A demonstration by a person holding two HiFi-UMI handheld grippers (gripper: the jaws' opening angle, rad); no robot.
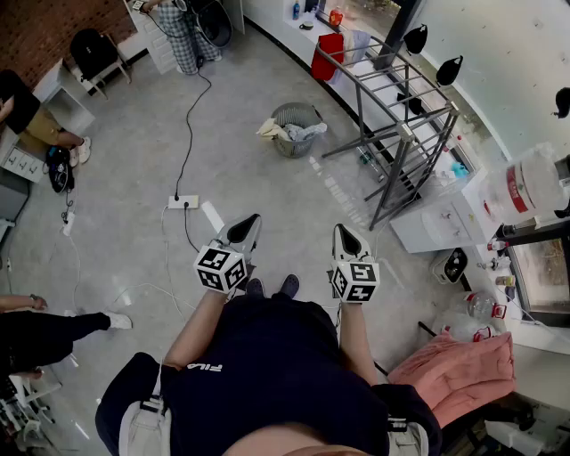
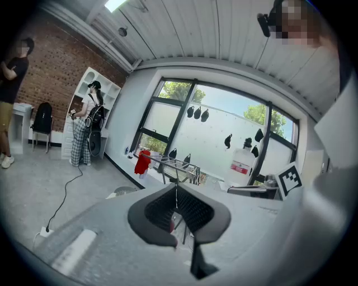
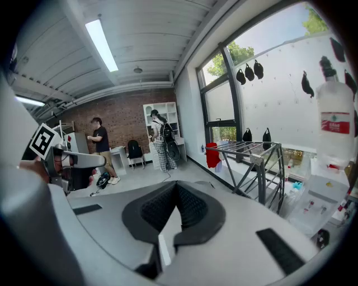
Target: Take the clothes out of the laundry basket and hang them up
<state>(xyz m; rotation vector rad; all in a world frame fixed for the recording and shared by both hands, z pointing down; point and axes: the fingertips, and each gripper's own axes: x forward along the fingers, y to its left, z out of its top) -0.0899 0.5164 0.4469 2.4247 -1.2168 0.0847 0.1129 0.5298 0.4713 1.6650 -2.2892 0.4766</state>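
Two-handed, holds left gripper (image 1: 248,226) and right gripper (image 1: 345,235) pressed together and empty, laundry basket (image 1: 283,115) well apart straight ahead, roughly equidistant, drying rack (image 1: 405,133) to its right.

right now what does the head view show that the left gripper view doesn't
Only the head view: the pink cloth at lower right and the wearer's dark shirt seen from above.

Only the left gripper view: the ceiling with its light strip, trees outside the window, and a close look at the left gripper, shut with nothing between its jaws.

Both: the drying rack, the red cloth hanging at its far end, the person in checked trousers, and the right gripper.
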